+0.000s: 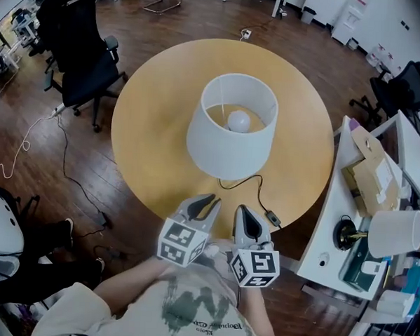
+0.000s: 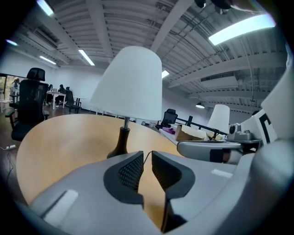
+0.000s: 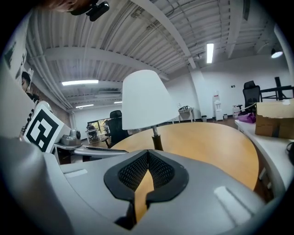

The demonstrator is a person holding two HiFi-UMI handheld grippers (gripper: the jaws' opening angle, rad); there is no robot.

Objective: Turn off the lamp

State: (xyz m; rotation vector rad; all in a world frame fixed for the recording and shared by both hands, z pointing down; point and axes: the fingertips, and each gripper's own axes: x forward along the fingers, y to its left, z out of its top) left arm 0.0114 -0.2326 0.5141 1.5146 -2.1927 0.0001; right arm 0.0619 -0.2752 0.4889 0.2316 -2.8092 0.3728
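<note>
A lamp with a white shade (image 1: 233,130) stands on the round wooden table (image 1: 149,125), and its bulb (image 1: 238,121) shows through the open top. Its black cord runs to an inline switch (image 1: 272,218) near the table's near edge. My left gripper (image 1: 202,204) hovers at that edge, jaws a little apart with nothing between them. My right gripper (image 1: 244,216) is beside it, just left of the switch, pads meeting at the tips. The left gripper view shows the shade (image 2: 131,85) and dark base (image 2: 120,144) beyond my left gripper (image 2: 147,160). Past my right gripper (image 3: 148,156), the right gripper view has the shade (image 3: 147,98).
A black office chair (image 1: 82,59) stands left of the table, with cables (image 1: 57,142) trailing on the wooden floor. A white desk (image 1: 333,226) at the right carries a cardboard box (image 1: 371,172) and a second white shade (image 1: 396,233). The person's torso fills the bottom edge.
</note>
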